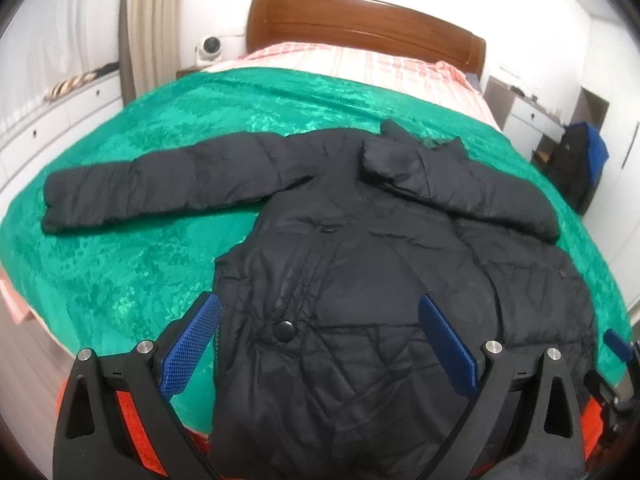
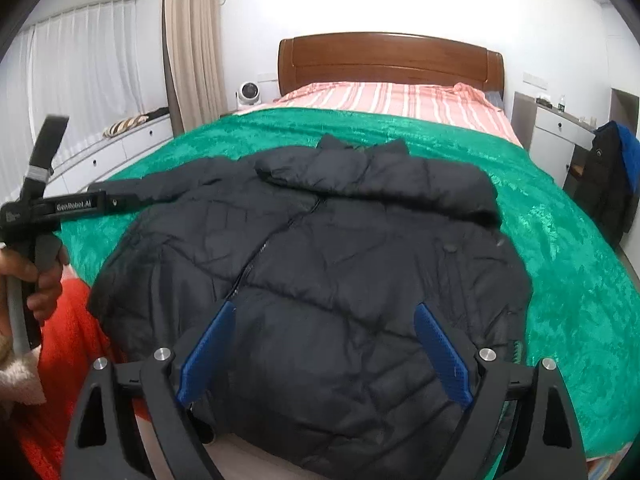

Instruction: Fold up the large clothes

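On the green blanket (image 1: 120, 264) lies a black puffer jacket (image 1: 360, 280), front up, one sleeve (image 1: 152, 184) extended, while left gripper (image 1: 320, 344) and right gripper (image 2: 324, 348) hover with jaws spread.

Bare green blanket (image 1: 120, 272) left of the jacket (image 1: 360, 280) below the outstretched sleeve (image 1: 160, 188): room to pass there. Right of the jacket, a bare blanket strip (image 2: 580, 280) runs to the bed edge. Beyond the collar (image 2: 360, 152), blanket and striped sheet (image 2: 400, 96) lie bare up to the headboard (image 2: 392, 60). Folded sleeve (image 2: 380, 188) lies across the chest, a raised ridge. Left gripper (image 2: 56, 208) hangs over the near-left corner, blocking that side. Both grippers' fingers are spread wide over the hem.
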